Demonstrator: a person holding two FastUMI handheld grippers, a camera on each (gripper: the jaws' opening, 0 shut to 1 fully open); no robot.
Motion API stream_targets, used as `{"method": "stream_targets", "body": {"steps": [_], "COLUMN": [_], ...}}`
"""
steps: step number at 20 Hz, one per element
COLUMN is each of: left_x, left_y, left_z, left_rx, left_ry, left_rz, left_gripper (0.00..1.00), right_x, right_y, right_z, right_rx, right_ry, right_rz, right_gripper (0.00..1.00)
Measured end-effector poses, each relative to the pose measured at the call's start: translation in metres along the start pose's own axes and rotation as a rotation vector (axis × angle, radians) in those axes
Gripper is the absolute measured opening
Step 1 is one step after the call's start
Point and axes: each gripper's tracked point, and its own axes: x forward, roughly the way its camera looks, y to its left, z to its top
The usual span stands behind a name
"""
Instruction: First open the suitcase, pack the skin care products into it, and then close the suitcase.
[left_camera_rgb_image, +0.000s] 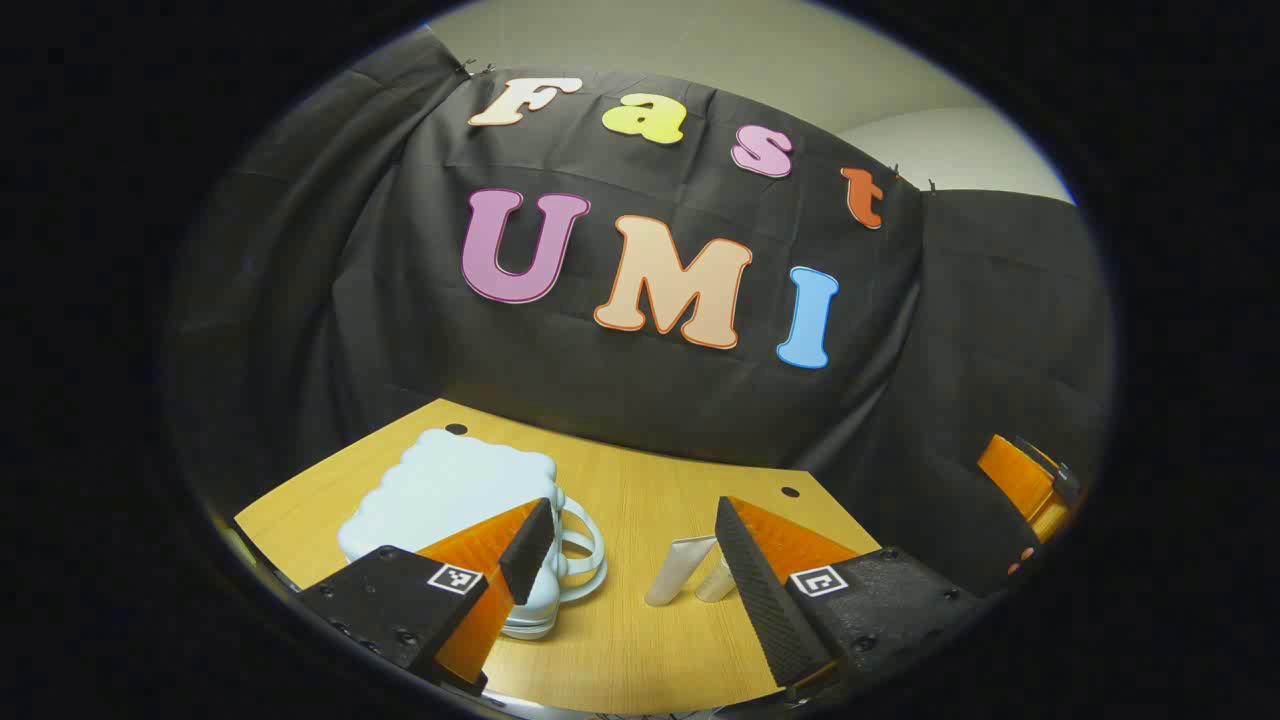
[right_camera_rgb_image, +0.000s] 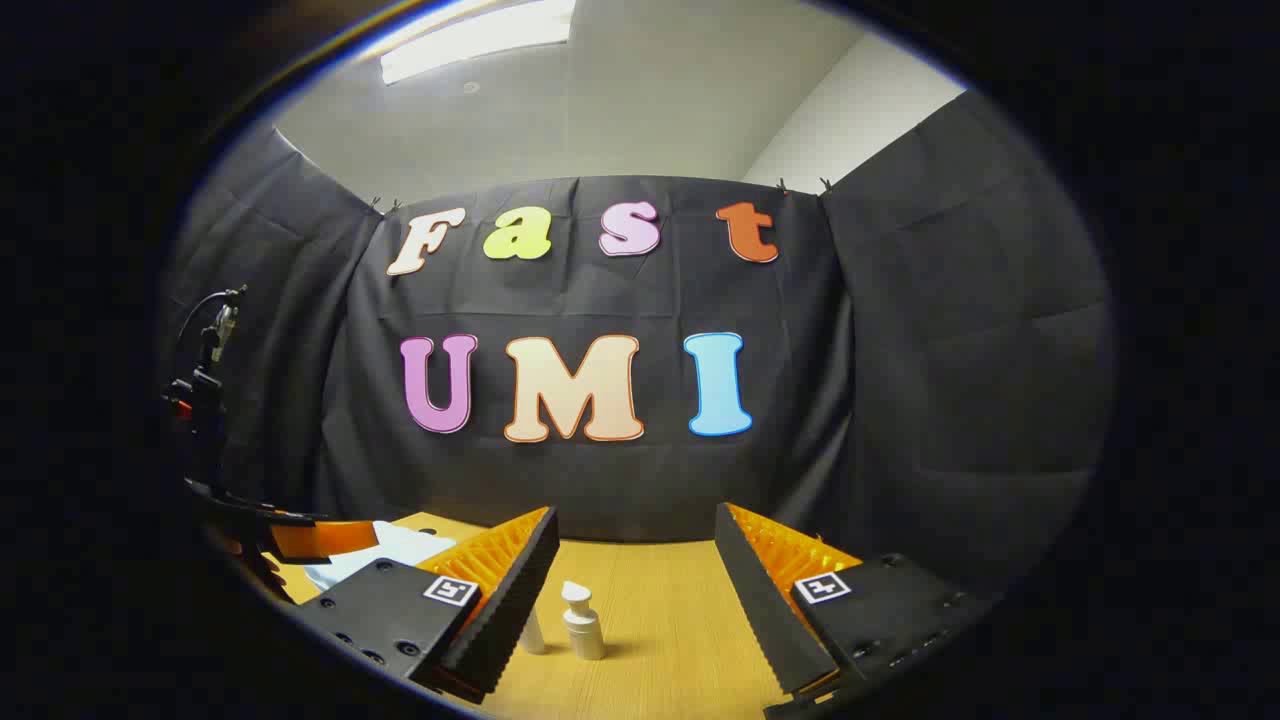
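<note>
Two hand-held grippers hang above the wooden surface (left_camera_rgb_image: 640, 520), each spread wide and holding nothing. In the left gripper view, the left hand-held gripper (left_camera_rgb_image: 632, 548) frames the pale blue suitcase (left_camera_rgb_image: 450, 495) — closed, lying flat on the left, its handle (left_camera_rgb_image: 583, 548) toward the middle — and a white tube (left_camera_rgb_image: 678, 570) just right of it. In the right gripper view, the right hand-held gripper (right_camera_rgb_image: 636, 560) has a small white pump bottle (right_camera_rgb_image: 581, 620) standing upright between its fingers — well clear of both.
</note>
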Motion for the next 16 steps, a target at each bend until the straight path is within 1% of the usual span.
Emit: {"method": "stream_targets", "body": {"steps": [8, 16], "left_x": [0.006, 0.013], "left_y": [0.002, 0.006], "left_z": [-0.009, -0.015], "left_rx": [-0.010, -0.015], "left_ry": [0.026, 0.055], "left_rz": [0.017, 0.025], "left_gripper": [0.95, 0.95], "right_x": [0.007, 0.011], "right_y": [0.008, 0.010], "right_z": [-0.010, -0.021], "right_rx": [-0.007, 0.014], "right_ry": [0.025, 0.043], "right_rz": [0.030, 0.049], "right_gripper": [0.98, 0.98]}}
